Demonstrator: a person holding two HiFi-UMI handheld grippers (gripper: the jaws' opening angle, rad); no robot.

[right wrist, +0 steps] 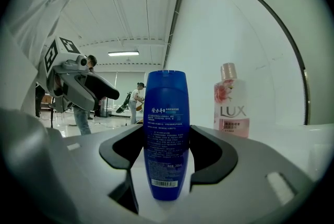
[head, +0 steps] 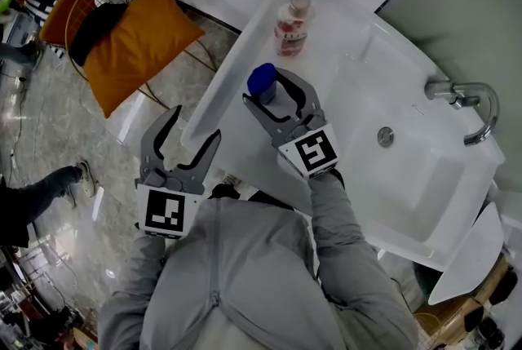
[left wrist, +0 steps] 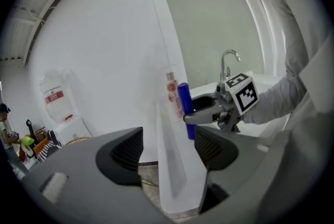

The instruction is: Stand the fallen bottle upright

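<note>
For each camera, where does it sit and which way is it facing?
Head view: on the head, looking steeply down at the sink counter; left gripper, right gripper, grey sleeves show.
Left gripper view: along its open jaws toward the right gripper.
Right gripper view: level, jaws gripping the upright blue bottle.
All show the blue bottle.

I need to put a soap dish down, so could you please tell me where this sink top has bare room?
Bare: the sink top between the pink bottle and the tap, and the basin around its drain. The ledge near the left tongs is bare. Crowded: around the blue bottle, clamped by the right tongs, with the pink bottle behind.
</note>
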